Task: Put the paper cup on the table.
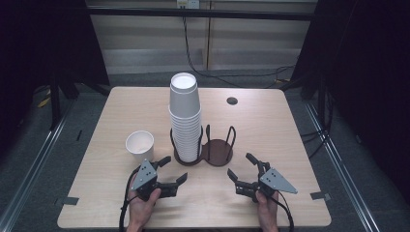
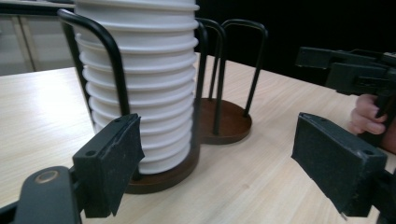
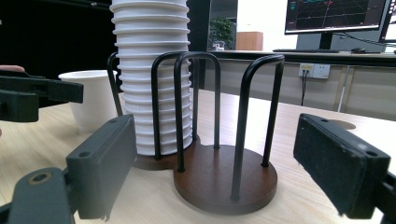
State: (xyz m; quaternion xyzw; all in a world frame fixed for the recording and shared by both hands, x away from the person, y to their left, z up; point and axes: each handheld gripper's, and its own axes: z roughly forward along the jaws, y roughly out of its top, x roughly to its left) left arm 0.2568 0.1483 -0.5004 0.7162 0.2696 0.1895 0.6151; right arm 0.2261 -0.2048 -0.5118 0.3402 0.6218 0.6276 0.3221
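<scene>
As we are reading the table (image 1: 290, 125) from its left side, we are noting a single white paper cup (image 1: 139, 144) standing upright and mouth up, apart from the rack and just beyond the left gripper (image 1: 175, 168). That gripper is lying low over the near edge, held in the person's left hand (image 1: 140, 208). Its jaws are standing wide apart and are gripping nothing. In the left gripper view they are pointing at the foot of the cup stack, with bare tabletop between the pads.

Moving toward the centre, we are recording a tall stack of white paper cups (image 1: 184, 116) sitting upright in the left bay of a cup holder (image 1: 217, 152). The holder is a dark wooden double base with black wire loops rising from it, and the loops are enclosing the lower cups. The right bay is standing vacant, joined to the left one. The top of the stack is rising well above the loops.

Further right, we are finding the right gripper (image 1: 240, 165), carried in the person's right hand (image 1: 266, 210) near the front edge. Its jaws are likewise spread wide and are clasping nothing. In the right gripper view they are facing the vacant bay, near it but not touching.
</scene>
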